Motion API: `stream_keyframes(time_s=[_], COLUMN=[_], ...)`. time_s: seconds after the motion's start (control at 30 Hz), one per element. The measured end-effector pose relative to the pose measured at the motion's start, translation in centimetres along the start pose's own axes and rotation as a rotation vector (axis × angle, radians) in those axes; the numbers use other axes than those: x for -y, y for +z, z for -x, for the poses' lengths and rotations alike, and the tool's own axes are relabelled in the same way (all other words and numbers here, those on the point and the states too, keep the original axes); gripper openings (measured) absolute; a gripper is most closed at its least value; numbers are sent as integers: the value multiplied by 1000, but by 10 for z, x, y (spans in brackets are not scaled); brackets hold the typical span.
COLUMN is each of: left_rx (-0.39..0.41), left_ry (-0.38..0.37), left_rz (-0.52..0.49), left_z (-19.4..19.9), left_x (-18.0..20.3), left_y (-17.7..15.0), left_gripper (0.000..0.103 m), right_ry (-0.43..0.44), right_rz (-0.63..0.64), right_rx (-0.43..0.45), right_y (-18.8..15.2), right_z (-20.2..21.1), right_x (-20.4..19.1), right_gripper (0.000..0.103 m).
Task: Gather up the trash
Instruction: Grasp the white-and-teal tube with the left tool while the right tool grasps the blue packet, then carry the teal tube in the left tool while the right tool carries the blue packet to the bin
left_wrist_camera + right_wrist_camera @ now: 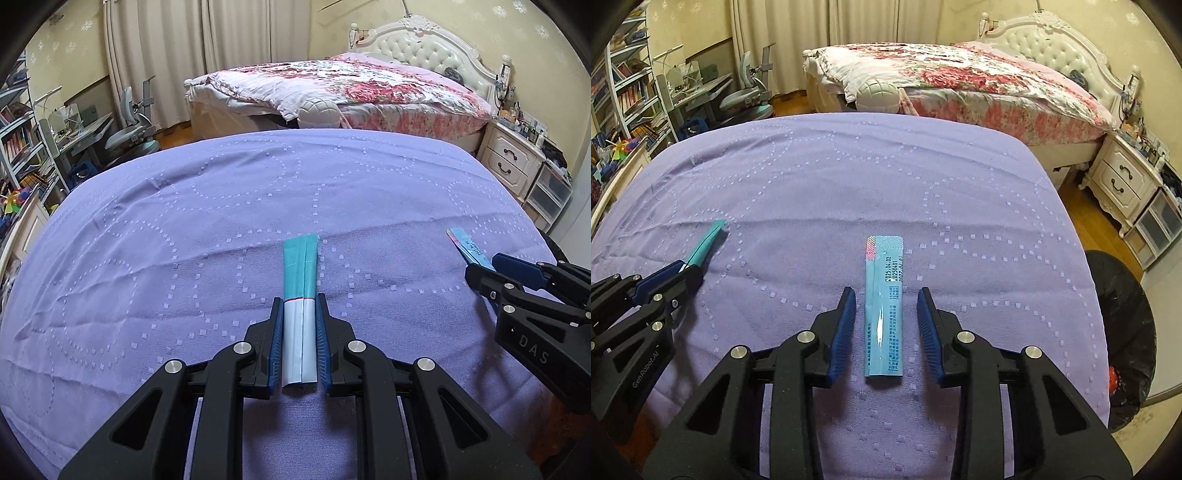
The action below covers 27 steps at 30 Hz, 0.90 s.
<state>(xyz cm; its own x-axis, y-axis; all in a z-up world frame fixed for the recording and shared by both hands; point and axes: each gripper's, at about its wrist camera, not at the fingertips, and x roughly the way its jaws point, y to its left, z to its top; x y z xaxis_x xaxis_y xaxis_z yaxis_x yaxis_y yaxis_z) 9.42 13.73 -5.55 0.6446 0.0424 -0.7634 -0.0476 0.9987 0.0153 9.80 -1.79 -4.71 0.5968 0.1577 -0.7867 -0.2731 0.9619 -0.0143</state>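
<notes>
Standing at the right edge of the right wrist view, a bin point(1123, 332) lined with a black bag sits on the wood floor beside the table; something red shows low inside it, too small to name. A purple cloth point(184, 221) with dotted ring patterns covers the table. Beyond it, going left to right: bookshelves point(18, 140), a desk and grey chair point(133, 122), pale curtains point(159, 55), a bed point(351, 88) with a floral quilt and tufted white headboard, and a white nightstand point(513, 158).

The left gripper point(299, 306) is closed on a folded sachet point(300, 280), pads pressing both of its long edges. This sachet is white near the camera and teal at the far end, its long axis running straight away along the fingers, tip over the cloth.

The right gripper point(886, 299) stands partly apart, and its pads touch nothing. Between them a second sachet point(884, 306), light blue with printed dates, lies flat on the cloth with gaps on both sides. Its long axis also runs away from the camera, sealed end farthest. The two grippers are side by side, well apart, each angled down at the cloth.
</notes>
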Motion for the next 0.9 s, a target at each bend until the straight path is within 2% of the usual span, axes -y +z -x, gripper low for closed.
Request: stream_keyframes(time_s=[0.03,0.47,0.9], left_rx=[1,33,110], left_ry=[0,-29,-131], left_rz=[2,27,-62], left_z=[0,12,36], left_x=[0,9,80], left_y=[0,2,22], left_gripper=[18,18,18], right_ry=[-1,9,-73], right_rz=[2,-32,-169], right_rx=[1,57,166], right_y=[0,-8,-18], right_z=[0,24,78], right_x=[-1,12,88], right_gripper=[20,18,18])
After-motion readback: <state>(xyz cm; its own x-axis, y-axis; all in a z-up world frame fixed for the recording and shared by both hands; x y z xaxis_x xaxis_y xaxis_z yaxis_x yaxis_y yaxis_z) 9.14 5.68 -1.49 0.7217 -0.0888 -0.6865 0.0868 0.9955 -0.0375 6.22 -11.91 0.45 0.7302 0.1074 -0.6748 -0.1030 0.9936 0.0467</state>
